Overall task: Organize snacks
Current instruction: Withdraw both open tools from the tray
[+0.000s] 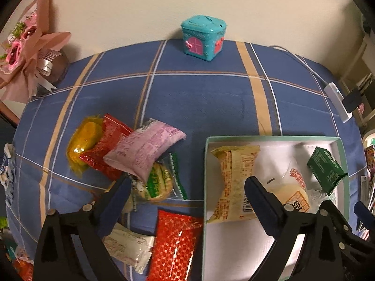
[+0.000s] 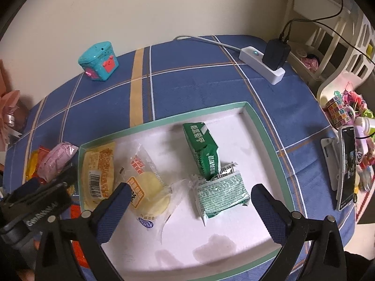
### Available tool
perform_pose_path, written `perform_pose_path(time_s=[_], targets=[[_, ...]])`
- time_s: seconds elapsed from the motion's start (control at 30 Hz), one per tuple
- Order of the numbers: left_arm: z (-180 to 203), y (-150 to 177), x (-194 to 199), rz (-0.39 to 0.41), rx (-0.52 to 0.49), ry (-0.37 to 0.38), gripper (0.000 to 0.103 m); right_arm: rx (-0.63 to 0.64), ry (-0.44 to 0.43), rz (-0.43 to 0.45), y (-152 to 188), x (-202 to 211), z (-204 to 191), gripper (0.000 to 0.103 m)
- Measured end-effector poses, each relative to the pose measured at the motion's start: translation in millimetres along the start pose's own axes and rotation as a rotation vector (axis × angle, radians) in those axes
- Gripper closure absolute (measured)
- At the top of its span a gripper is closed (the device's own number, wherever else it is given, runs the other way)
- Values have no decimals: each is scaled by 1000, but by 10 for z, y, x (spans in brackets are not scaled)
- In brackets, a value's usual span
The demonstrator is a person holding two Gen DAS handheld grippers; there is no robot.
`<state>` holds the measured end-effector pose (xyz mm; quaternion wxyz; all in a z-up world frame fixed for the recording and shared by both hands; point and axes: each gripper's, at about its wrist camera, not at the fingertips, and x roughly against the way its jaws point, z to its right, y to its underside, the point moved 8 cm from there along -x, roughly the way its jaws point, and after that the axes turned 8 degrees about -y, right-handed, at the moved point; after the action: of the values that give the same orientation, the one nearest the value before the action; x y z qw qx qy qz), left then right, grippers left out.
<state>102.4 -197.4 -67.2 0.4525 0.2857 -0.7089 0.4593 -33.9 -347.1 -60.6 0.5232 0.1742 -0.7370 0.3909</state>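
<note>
Your left tool [image 1: 187, 195] stands wide open with nothing between its fingers: one finger is over the loose pile of snacks at the lower left of the frame, the other over the tray [image 1: 271, 138] at the lower right. Under that second finger lies a yellow packet [image 1: 230, 178], inside the tray along its left wall. The pile holds a pink packet [image 1: 145, 148] resting on a red packet [image 1: 106, 147] and a green-and-white packet [image 1: 161, 182], with a red honeycomb packet [image 1: 174, 245] nearer the bottom edge.

Your right tool [image 2: 189, 201] is also wide open and empty, both fingers over the tray [image 2: 164, 119]. Between its fingers lies a pale green packet [image 2: 220, 194], touching a dark green packet [image 2: 202, 151] just above it. A clear packet with a round pastry [image 2: 150, 187] lies beside the left finger.

The desk wears a blue checked cloth [image 2: 199, 82]. A teal toy box [image 2: 98, 58] sits at upper left, a white power strip [image 2: 260, 64] at upper right.
</note>
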Motion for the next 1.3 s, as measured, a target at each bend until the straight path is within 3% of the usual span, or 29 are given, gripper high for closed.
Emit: perform_pose_path(time_s=[0.37,0.53,1.0,1.3], targets=[[-382,-43,272,59,101,-59,5,10,17,-14,67,136,-56,0],[-509,-33,363,75,97,-102,5,13,18,-20,122,213,-87,0],[-957,246,305,-10,76,-104,5,50,-2,-25,242,289,-345,0],[-1641,315,281,-22,178,-158,5,90,-36,-38,293,210,-740,0]])
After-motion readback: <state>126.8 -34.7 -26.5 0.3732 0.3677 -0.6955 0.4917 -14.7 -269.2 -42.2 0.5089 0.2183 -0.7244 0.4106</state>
